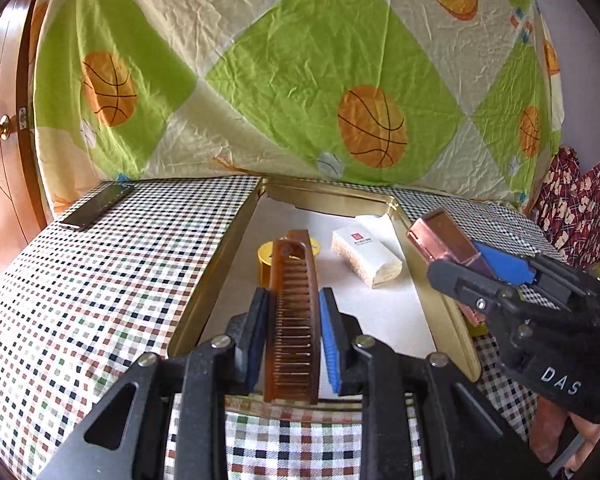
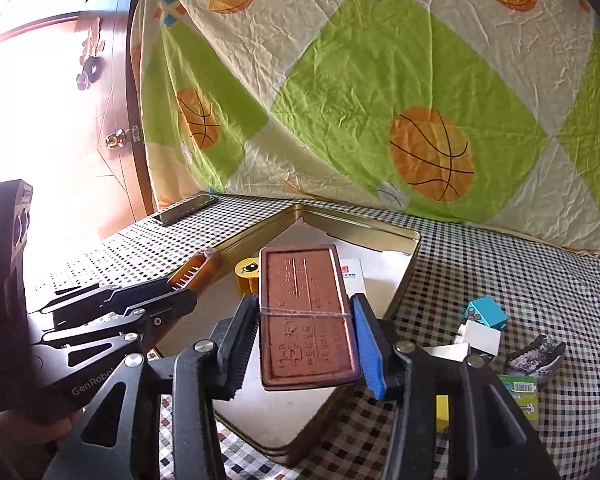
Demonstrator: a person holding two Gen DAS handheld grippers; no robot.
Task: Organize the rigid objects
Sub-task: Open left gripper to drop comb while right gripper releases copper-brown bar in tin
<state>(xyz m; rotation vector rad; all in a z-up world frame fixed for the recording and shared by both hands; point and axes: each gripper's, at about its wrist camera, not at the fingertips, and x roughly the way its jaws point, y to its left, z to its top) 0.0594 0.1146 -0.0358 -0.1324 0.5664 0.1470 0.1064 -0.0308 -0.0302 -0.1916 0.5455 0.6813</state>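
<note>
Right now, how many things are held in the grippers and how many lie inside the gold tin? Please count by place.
Held in grippers: 2 (brown comb, copper-coloured case)
Lying in the gold tin: 2 (yellow round box, white packet)
Total: 4

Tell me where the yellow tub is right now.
The yellow tub sits inside the gold tin, toward its left side, just behind the brown comb in the left view and left of the white packet.
</note>
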